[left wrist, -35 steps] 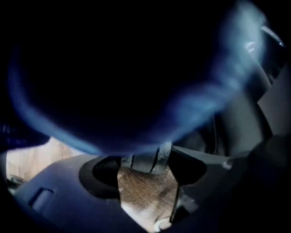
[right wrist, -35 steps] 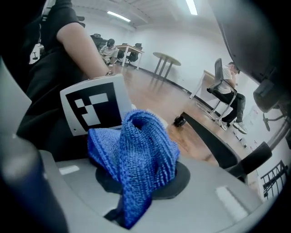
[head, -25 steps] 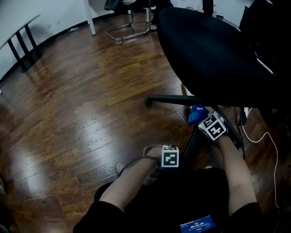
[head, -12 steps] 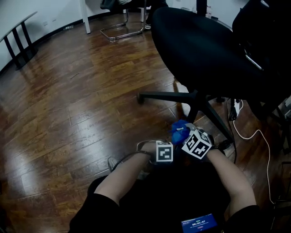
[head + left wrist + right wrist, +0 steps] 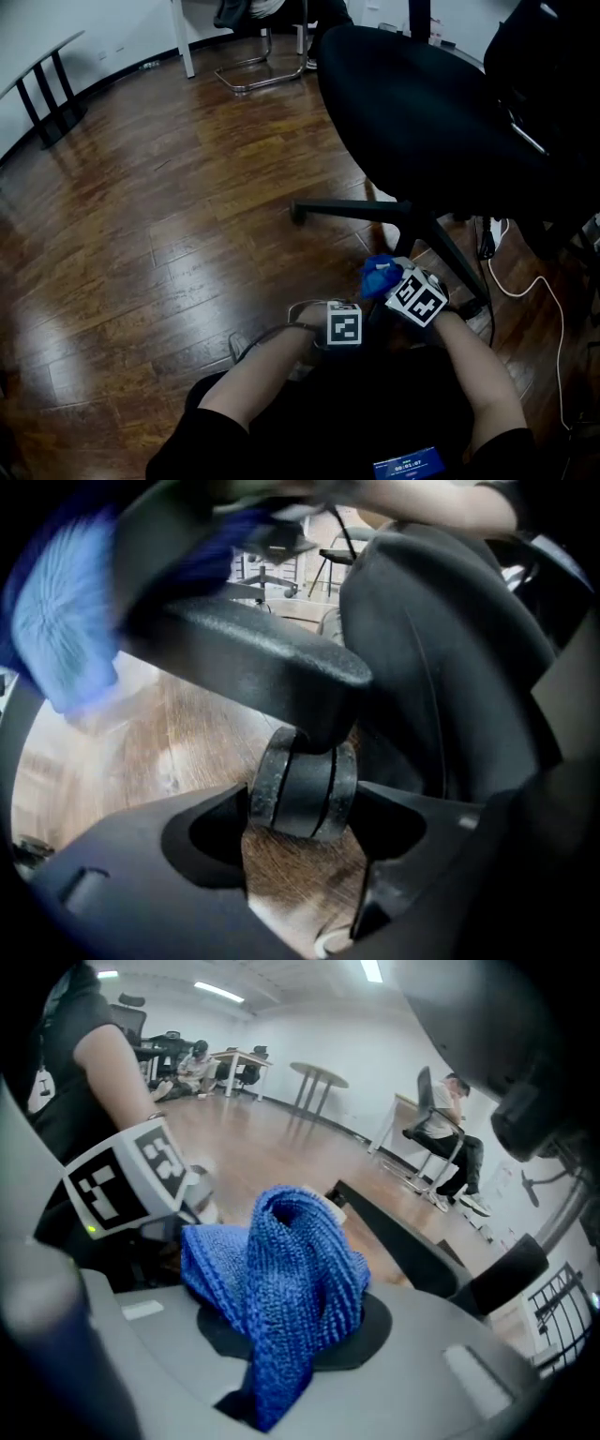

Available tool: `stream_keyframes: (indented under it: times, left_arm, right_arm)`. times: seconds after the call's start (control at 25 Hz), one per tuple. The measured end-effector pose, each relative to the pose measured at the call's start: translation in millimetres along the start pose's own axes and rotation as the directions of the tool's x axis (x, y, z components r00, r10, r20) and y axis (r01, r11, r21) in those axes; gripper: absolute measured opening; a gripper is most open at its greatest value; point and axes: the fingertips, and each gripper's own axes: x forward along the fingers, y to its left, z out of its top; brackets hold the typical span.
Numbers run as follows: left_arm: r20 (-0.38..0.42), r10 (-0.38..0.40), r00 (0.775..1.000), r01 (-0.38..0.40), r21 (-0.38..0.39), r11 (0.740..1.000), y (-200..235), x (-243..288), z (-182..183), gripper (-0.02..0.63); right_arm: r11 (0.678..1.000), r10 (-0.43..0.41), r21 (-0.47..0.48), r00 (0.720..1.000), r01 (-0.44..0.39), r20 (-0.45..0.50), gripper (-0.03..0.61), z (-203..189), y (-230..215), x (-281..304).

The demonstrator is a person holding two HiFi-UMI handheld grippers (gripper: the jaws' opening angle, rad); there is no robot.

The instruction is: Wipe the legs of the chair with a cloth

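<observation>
The black office chair [image 5: 431, 103] stands over its star base, and one leg [image 5: 352, 208] runs left to a caster. On the near leg [image 5: 244, 658], my left gripper [image 5: 302, 822] has both jaws against the sides of the end caster [image 5: 302, 794]. My right gripper [image 5: 291, 1330] is shut on a bunched blue cloth [image 5: 281, 1269]. In the head view the cloth [image 5: 379, 274] lies on that same leg, just above the left gripper's marker cube [image 5: 345, 325]. It also shows at the top left of the left gripper view as a blue cloth [image 5: 61, 621].
A white cable [image 5: 548, 286] trails over the wooden floor at the right. A second black chair [image 5: 553, 75] crowds the right edge. A metal sled-base chair [image 5: 262, 70] and black table legs [image 5: 47, 94] stand at the back. Seated people [image 5: 450, 1138] are far off.
My right gripper has carried the cloth down the near leg from beside the hub towards the left gripper. The left gripper has stayed on the caster.
</observation>
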Motion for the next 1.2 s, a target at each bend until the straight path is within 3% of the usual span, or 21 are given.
stream_keyframes:
  times: [0.24,0.44,0.6,0.76,0.92,1.08,1.2]
  left_arm:
    - [0.017,-0.014,1.000,0.014,0.018,1.000,0,1,4,0.331]
    - [0.015,-0.011,1.000,0.011,0.012,1.000,1,1,1,0.331]
    - [-0.012,0.002,1.000,-0.002,0.001,1.000,5,-1,-5,0.331]
    - [-0.041,-0.013,0.999,0.011,-0.035,0.999,-1,0,-17,0.331]
    - [-0.084,-0.036,0.996,0.030,-0.070,0.997,-9,-1,-26,0.331]
    - [-0.054,-0.032,0.998,0.029,-0.061,0.998,-10,0,-17,0.331]
    - [-0.023,-0.025,0.999,0.024,-0.037,0.999,-6,0,-10,0.331]
  right_arm:
    - [0.971,-0.207,0.116,0.978,0.207,-0.013,0.084,-5,-115,7]
    - [0.966,-0.244,0.080,0.969,0.246,-0.032,0.086,-2,-110,8]
    - [0.982,-0.182,0.036,0.983,0.183,-0.035,0.086,-1,-65,3]
    - [0.999,-0.031,-0.008,0.999,0.031,-0.034,0.087,1,11,3]
    - [0.993,0.099,-0.061,0.994,-0.102,-0.054,0.088,5,65,-4]
    - [0.984,0.115,-0.130,0.991,-0.123,-0.069,0.089,4,62,-2]
    - [0.998,0.030,-0.056,0.999,-0.032,-0.040,0.087,2,14,3]
